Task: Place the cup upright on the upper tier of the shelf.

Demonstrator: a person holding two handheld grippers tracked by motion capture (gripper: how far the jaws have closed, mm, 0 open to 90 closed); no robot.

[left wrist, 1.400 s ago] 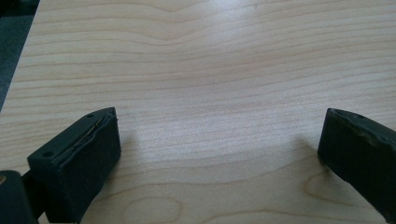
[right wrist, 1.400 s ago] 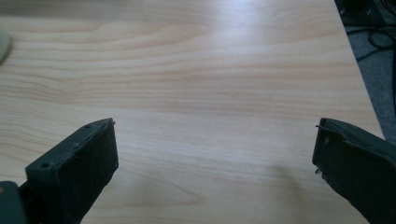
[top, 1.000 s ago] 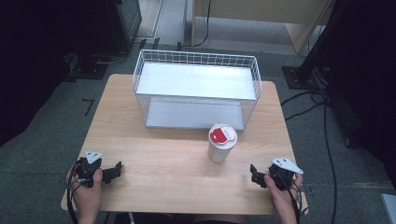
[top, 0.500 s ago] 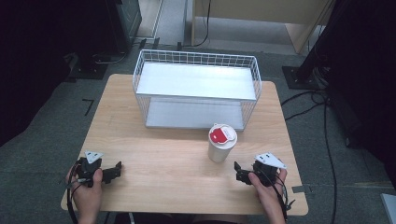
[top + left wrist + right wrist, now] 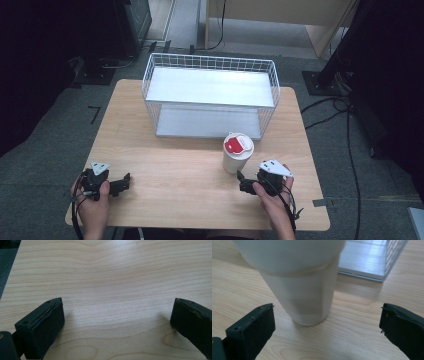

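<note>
A white cup with a red and white lid stands upright on the wooden table, just in front of the wire rack. My right gripper is open, low over the table, right behind the cup's near side. In the right gripper view the cup rises close ahead of the right gripper, a little left of centre, and neither jaw touches it. At the table's near left corner my left gripper rests open. In the left gripper view that left gripper has bare wood between its jaws.
A white wire rack with two white shelves stands at the back middle of the table. Its lower shelf and mesh side show beyond the cup. Dark equipment and cables surround the table on the floor.
My right gripper has moved left from the table's right edge, up close to the cup. The left gripper and the cup have stayed put.
</note>
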